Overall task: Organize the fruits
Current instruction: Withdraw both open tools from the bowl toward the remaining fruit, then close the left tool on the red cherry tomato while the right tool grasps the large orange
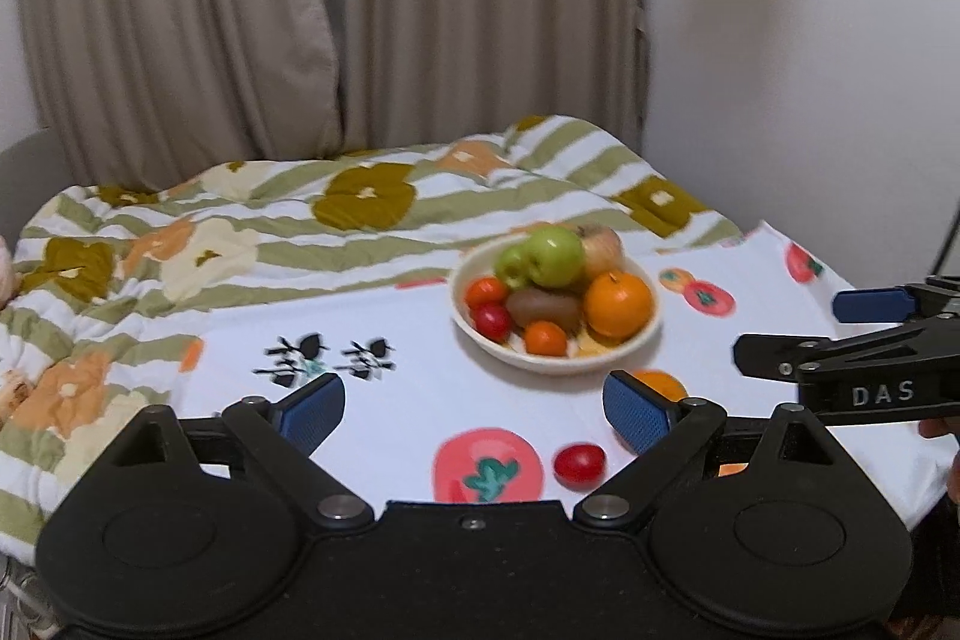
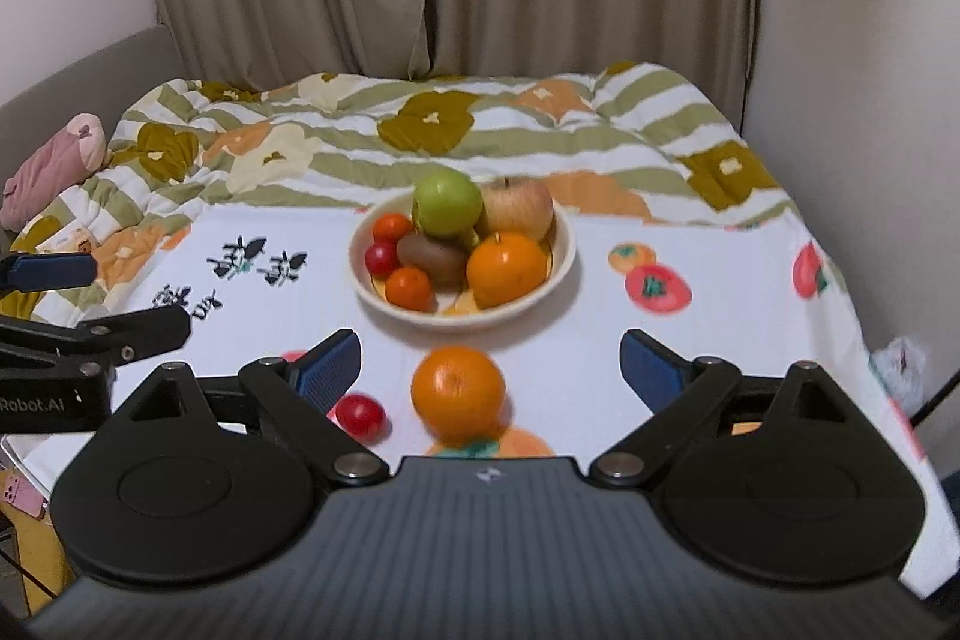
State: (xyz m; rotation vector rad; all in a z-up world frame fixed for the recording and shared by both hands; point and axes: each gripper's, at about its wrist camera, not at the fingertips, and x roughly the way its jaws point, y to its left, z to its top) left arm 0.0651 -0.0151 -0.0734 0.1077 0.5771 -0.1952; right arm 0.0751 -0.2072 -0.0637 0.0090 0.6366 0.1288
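A cream bowl (image 2: 558, 274) on the white printed cloth holds green apples (image 2: 447, 202), a pale apple, an orange (image 2: 507, 268), a kiwi and small tomatoes; it also shows in the left wrist view (image 1: 642, 340). A loose orange (image 2: 459, 391) and a loose red tomato (image 2: 360, 417) lie on the cloth in front of the bowl. My right gripper (image 2: 491, 370) is open, with the loose orange between its fingers' line, apart from them. My left gripper (image 1: 474, 409) is open and empty above the cloth, the tomato (image 1: 579, 465) near its right finger.
The white fruit-print cloth (image 2: 720, 370) covers a table against a bed with a striped floral quilt (image 2: 420, 130). Beige curtains hang behind. A pink plush toy (image 2: 51, 160) lies at the left. The wall is at the right.
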